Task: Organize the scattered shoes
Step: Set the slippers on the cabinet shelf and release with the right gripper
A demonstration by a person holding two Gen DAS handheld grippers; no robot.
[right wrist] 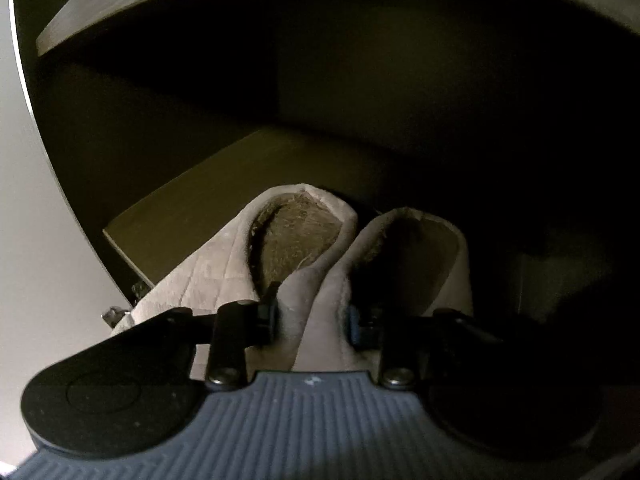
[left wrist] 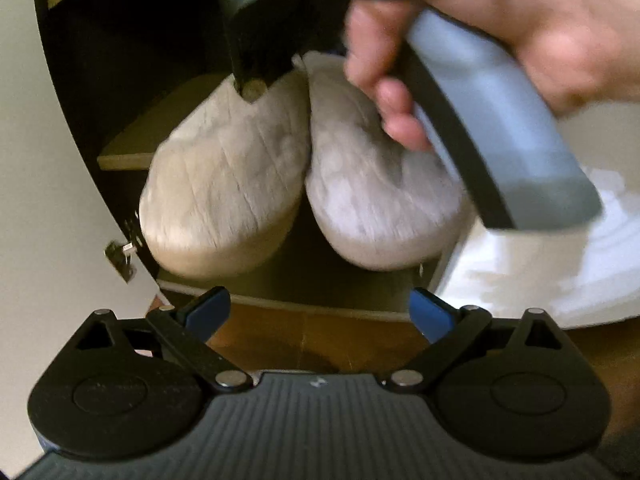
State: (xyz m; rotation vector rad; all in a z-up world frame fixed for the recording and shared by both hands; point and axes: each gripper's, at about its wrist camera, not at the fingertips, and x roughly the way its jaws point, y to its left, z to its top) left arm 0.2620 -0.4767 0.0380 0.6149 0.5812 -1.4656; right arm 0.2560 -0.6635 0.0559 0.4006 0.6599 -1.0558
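Two pale quilted slippers, left slipper (left wrist: 224, 184) and right slipper (left wrist: 376, 192), hang side by side at frame centre before a dark cabinet with two shelves (right wrist: 224, 196). Right gripper (right wrist: 312, 316) pinches their adjoining collars together. Left gripper (left wrist: 320, 312), lower centre, stands wide open, empty. A hand (left wrist: 500, 40) occupies upper right; wood floor (left wrist: 304, 332) below.

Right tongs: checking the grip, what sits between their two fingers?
The pinched-together inner walls of both slippers, seen in the right wrist view; the right tongs clamp them over the cupboard shelf.
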